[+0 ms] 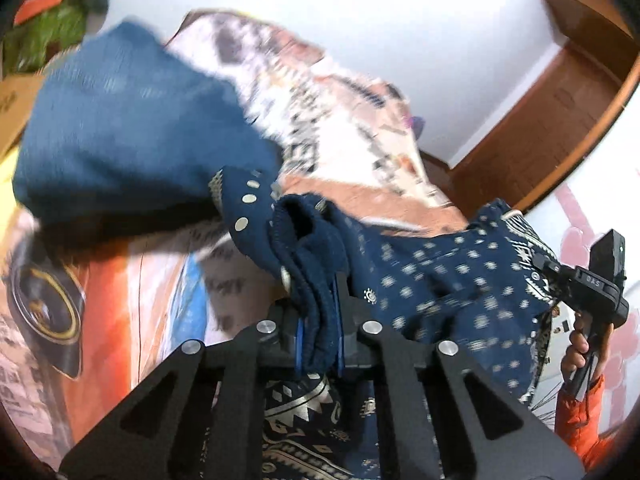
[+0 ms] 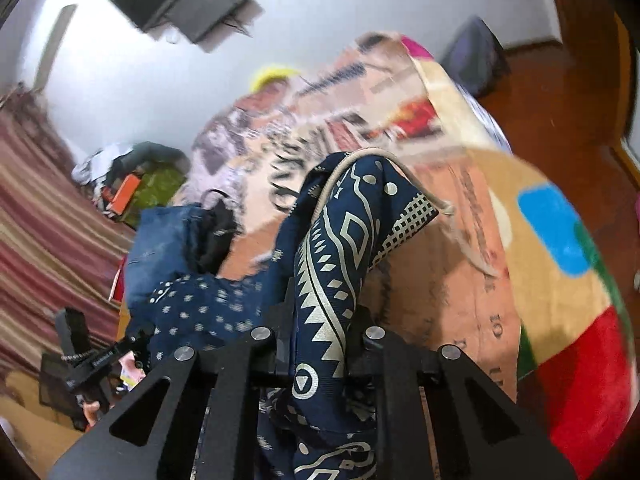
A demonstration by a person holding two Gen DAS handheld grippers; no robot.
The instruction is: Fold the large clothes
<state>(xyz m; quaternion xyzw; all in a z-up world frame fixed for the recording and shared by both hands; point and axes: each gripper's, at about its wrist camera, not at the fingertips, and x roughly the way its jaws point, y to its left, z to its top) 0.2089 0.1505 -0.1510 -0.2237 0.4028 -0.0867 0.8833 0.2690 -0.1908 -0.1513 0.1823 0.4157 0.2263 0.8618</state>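
A large navy garment (image 1: 440, 280) printed with pale dots and geometric bands hangs bunched between both grippers above the bed. My left gripper (image 1: 318, 312) is shut on a thick ribbed navy edge of it, which fills the gap between the fingers. My right gripper (image 2: 320, 312) is shut on a fold of the same garment (image 2: 348, 216), where a cream drawstring loops over the top. In the left wrist view the other gripper (image 1: 596, 280) shows at the right, held by a hand with an orange sleeve. Much of the garment hangs below, hidden by the gripper bodies.
A plain blue garment (image 1: 120, 128) lies on the bed's printed blanket (image 1: 340, 100) to the left. Green and orange clutter (image 1: 48, 20) sits beyond it. Wooden floor (image 2: 560, 80) lies right of the bed, a striped cloth (image 2: 40, 220) to the left, and a dark screen (image 2: 188, 0) on the wall.
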